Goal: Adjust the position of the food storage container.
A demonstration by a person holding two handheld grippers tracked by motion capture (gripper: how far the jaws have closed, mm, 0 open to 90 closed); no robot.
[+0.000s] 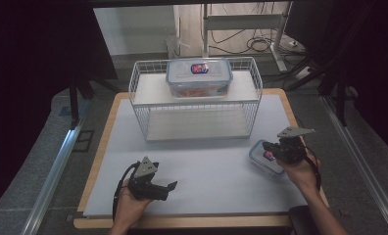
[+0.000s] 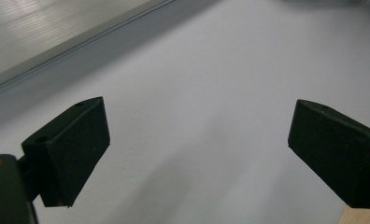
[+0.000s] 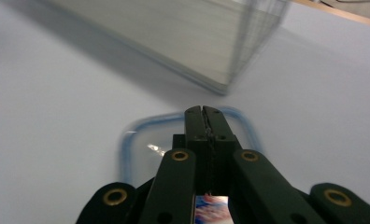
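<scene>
A pale grey table top with a wooden edge carries everything. Ahead of both grippers, at the far side, stands a white wire two-shelf rack, and on its upper shelf sits a clear plastic food box with a blue-rimmed lid and a red-and-blue label. The right gripper is held directly over a smaller clear, blue-rimmed container lid with a colourful sticker that lies flat on the table near the right edge; in the right gripper view its jaws are pressed together above that lid, whose rim curves out on both sides of them. The left gripper, well apart from the lid and near the front edge, has its jaws spread wide over bare table.
</scene>
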